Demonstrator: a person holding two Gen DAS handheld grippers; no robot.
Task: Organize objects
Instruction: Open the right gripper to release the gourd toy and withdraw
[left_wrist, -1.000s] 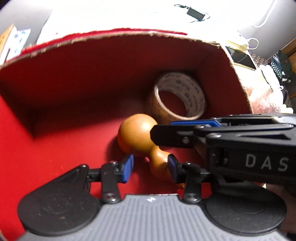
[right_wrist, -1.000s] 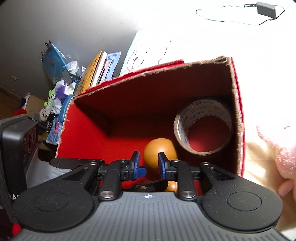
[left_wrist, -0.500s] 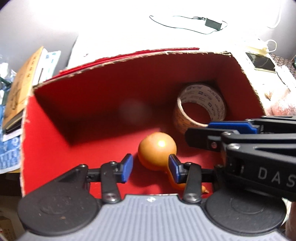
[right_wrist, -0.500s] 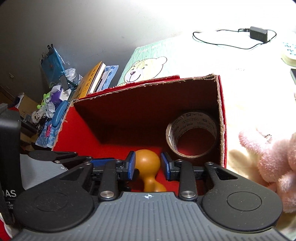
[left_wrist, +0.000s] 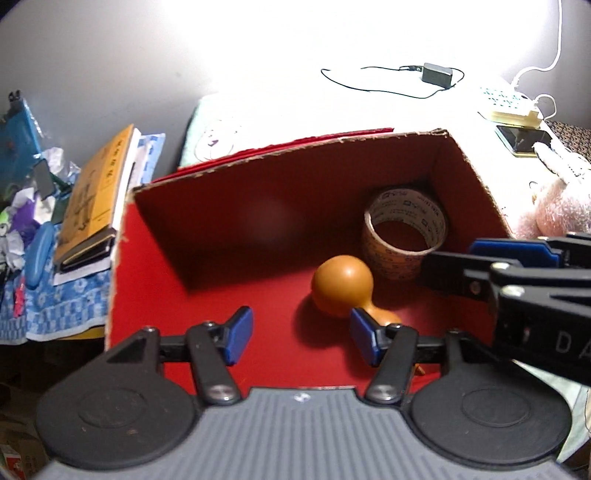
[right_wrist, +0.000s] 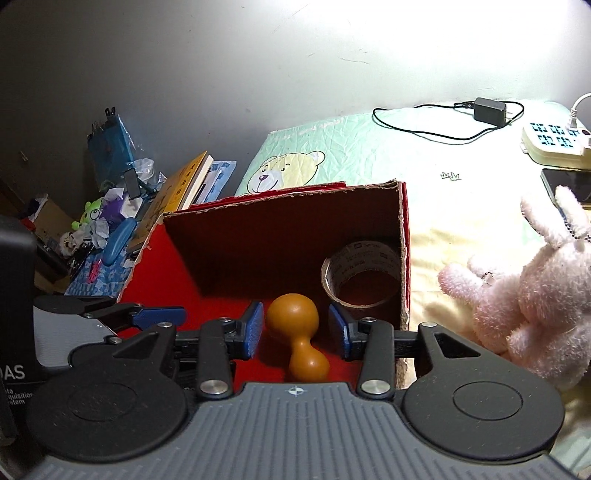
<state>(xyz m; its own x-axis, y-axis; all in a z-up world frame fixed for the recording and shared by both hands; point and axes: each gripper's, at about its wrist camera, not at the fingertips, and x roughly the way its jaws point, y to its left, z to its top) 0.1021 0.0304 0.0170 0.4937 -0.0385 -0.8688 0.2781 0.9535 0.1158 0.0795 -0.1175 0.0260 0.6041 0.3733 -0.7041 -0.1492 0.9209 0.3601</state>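
So there's a small orange gourd (right_wrist: 297, 332) lying on its side on the floor of a red-lined cardboard box (left_wrist: 258, 195), fat end toward the back wall. A tape roll (left_wrist: 404, 238) leans in the box's right rear corner, just beside the gourd.

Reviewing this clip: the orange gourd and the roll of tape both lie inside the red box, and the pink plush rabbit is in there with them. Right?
Not quite. The gourd and tape are inside the red box, but the pink plush rabbit sits outside it, on the bedding beside the box's right wall. The right wrist view shows this.
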